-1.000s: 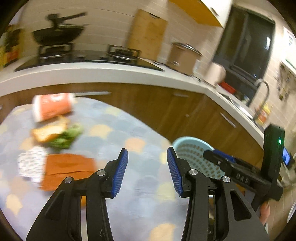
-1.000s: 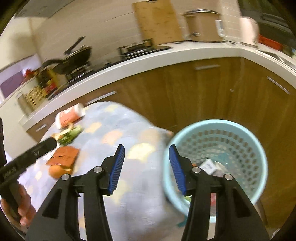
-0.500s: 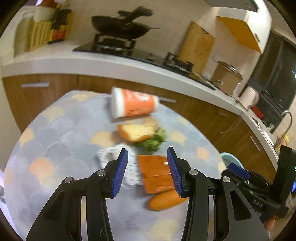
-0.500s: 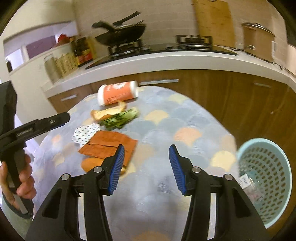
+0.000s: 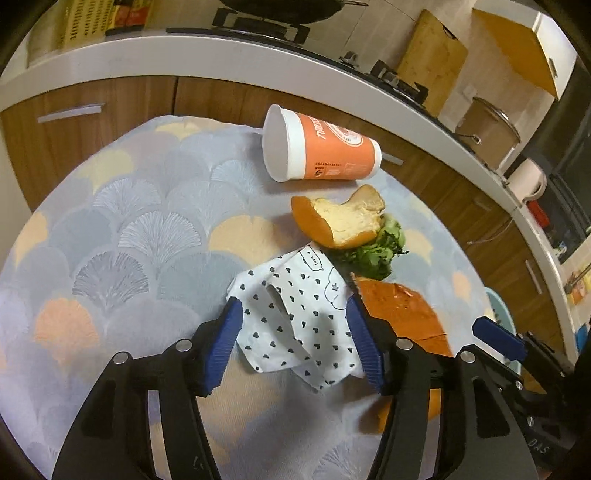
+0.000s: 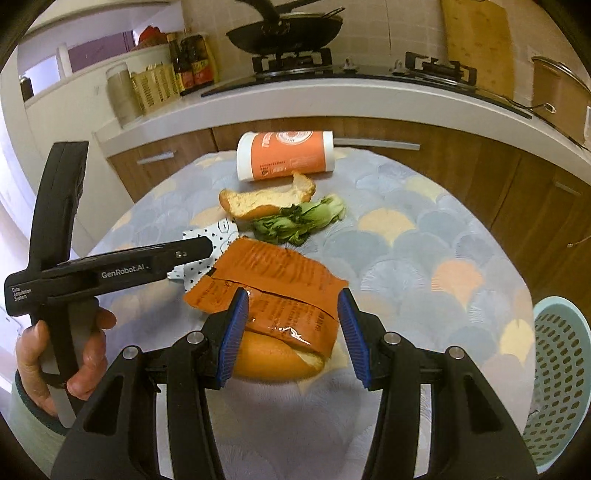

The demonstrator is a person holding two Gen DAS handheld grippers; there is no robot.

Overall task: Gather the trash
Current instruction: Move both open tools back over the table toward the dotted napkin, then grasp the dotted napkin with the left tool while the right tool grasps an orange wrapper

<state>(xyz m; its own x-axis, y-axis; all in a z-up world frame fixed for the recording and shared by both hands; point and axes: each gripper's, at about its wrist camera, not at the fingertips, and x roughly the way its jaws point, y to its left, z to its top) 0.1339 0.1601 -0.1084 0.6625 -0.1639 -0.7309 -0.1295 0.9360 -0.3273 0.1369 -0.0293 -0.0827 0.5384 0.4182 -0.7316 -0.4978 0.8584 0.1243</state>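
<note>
My left gripper [image 5: 293, 343] is open, its jaws on either side of a crumpled white napkin with black hearts [image 5: 295, 325] on the round table. My right gripper [image 6: 290, 328] is open over an orange wrapper [image 6: 273, 277] that lies on a bread roll [image 6: 273, 360]. Farther back lie green leaves [image 6: 299, 223], a torn bread piece [image 6: 266, 201] and an orange paper cup on its side [image 6: 286, 155]. The cup [image 5: 321, 149], bread [image 5: 343, 219] and wrapper [image 5: 399, 312] also show in the left wrist view. The left gripper [image 6: 192, 251] shows in the right wrist view.
A light blue mesh trash basket [image 6: 557, 373] stands off the table's right edge. The table carries a scallop-patterned cloth [image 6: 424, 243]. Behind are wooden cabinets [image 6: 461, 162] and a white counter with a stove and wok [image 6: 284, 31].
Both grippers swung from the basket side back to the table and came down close over the trash. The left now straddles the napkin, the right the orange wrapper.
</note>
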